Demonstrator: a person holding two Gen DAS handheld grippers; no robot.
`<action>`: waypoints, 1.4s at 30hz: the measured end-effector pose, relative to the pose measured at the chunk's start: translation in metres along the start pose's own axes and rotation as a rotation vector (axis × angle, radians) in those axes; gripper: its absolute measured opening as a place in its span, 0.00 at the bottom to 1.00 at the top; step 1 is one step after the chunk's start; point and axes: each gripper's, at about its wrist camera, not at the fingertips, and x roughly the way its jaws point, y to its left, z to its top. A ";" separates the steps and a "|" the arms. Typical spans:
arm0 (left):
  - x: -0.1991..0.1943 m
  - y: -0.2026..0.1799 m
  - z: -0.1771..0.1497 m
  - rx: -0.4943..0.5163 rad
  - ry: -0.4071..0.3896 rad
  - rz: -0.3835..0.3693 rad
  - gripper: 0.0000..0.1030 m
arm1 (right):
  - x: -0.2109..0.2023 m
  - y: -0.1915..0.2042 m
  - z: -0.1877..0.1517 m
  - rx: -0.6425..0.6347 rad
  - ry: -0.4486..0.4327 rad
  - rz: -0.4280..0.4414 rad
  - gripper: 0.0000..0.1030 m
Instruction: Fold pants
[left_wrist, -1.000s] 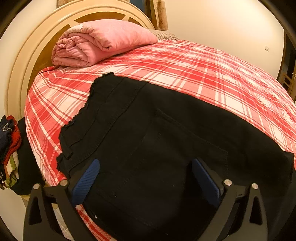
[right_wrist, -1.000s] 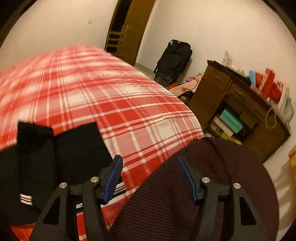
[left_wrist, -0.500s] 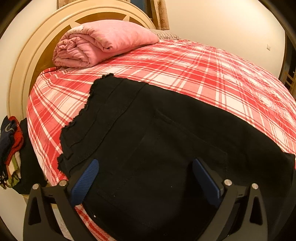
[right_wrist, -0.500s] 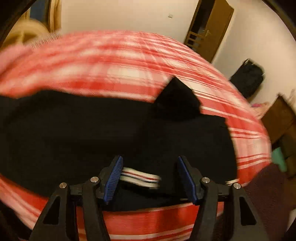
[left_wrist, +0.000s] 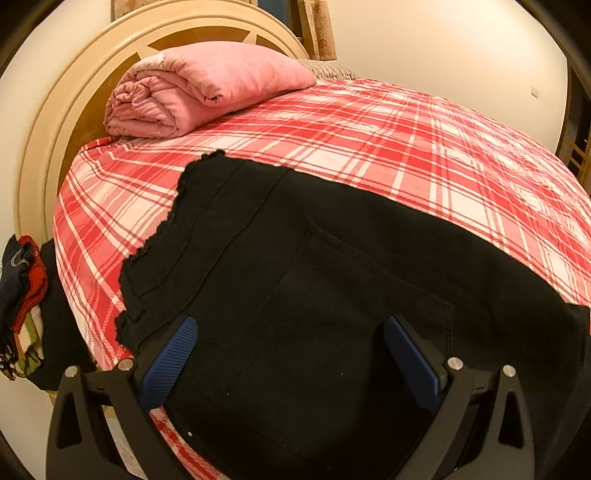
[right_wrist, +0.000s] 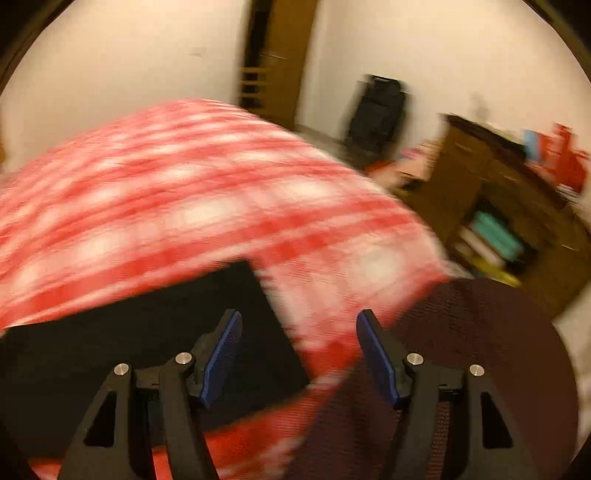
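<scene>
A bed (left_wrist: 424, 147) covered in a red-and-white plaid sheet filled both views, and the black pants (left_wrist: 314, 295) lay flat along its near side, the ruffled waistband toward the left and a back pocket facing up. The left gripper (left_wrist: 288, 354) hung over the seat of the pants with its jaws wide apart and nothing pinched between them. At the far left a folded pink blanket (left_wrist: 199, 88) rested against the curved cream headboard (left_wrist: 48, 147), and a bundle of coloured cloth (left_wrist: 22, 306) hung off the bed's left side. The right wrist view was smeared; the right gripper (right_wrist: 299, 354) had its jaws apart, empty, over the hem end of the pants (right_wrist: 147, 343) and the bed's edge. Beyond stood a wooden door (right_wrist: 280, 55), a black bag (right_wrist: 376, 110) against the wall, and a cluttered wooden cabinet (right_wrist: 498, 206) on the right.
</scene>
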 end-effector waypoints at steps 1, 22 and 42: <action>-0.003 0.000 0.001 0.005 -0.011 0.001 0.99 | 0.001 0.018 0.004 -0.016 -0.012 0.132 0.64; -0.009 0.020 -0.031 -0.024 -0.042 -0.052 1.00 | 0.018 0.382 -0.046 -0.717 0.401 1.183 0.64; -0.006 0.022 -0.031 -0.029 -0.038 -0.066 1.00 | 0.007 0.403 -0.067 -0.641 0.457 1.244 0.66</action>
